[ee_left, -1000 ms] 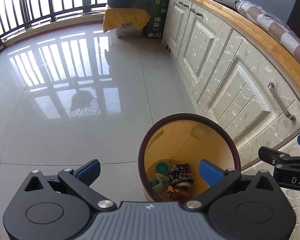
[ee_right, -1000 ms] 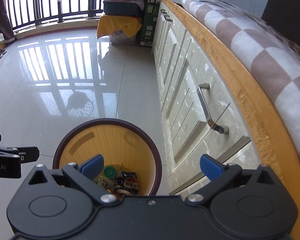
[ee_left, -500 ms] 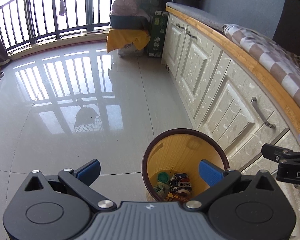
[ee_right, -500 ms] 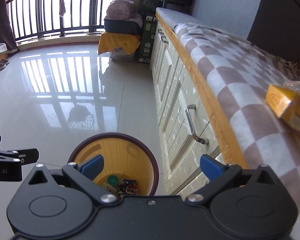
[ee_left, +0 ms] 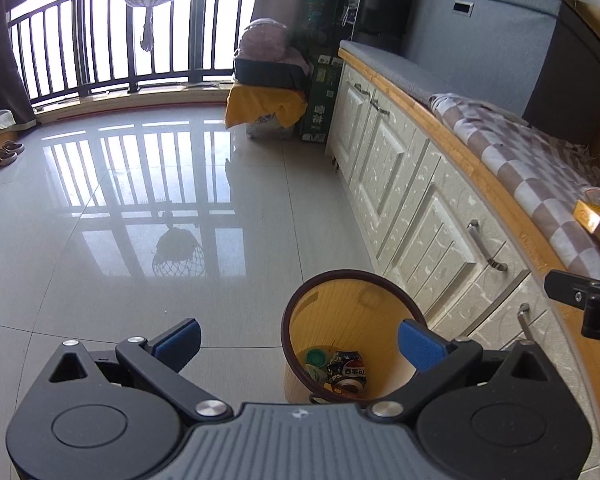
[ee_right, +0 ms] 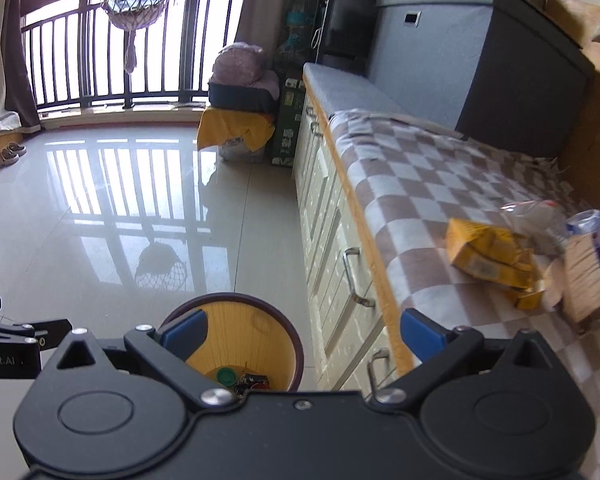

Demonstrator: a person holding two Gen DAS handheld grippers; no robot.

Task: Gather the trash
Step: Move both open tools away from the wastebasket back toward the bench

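Tools have both risen over the last second: the bin (ee_left: 352, 332) that filled the lower middle of each wrist view now sits lower and smaller, and the checked cloth (ee_right: 428, 184) on the tabletop (ee_right: 364, 216) has come into full sight. Left tool (ee_left: 300, 340) is spread wide and empty, above the floor (ee_left: 140, 240) with its right pad over the bin's rim. Right tool (ee_right: 304, 332) is likewise wide open and holds nothing, straddling the bin's edge and the cabinet (ee_right: 332, 248) front.

Trash already in the bin: a crushed can (ee_left: 346, 370) and a green cap (ee_left: 315, 357) at the bottom, with other scraps too small to name. More trash lies on the cloth to the right: a yellow carton (ee_right: 488, 256), a clear plastic bottle (ee_right: 536, 216) touching it, and a blue-and-white wrapper (ee_right: 596, 240) beside a ribbed box (ee_right: 584, 276).

My reading: one drop is done, and the lift turns the right tool toward the carton pile for the next pick.
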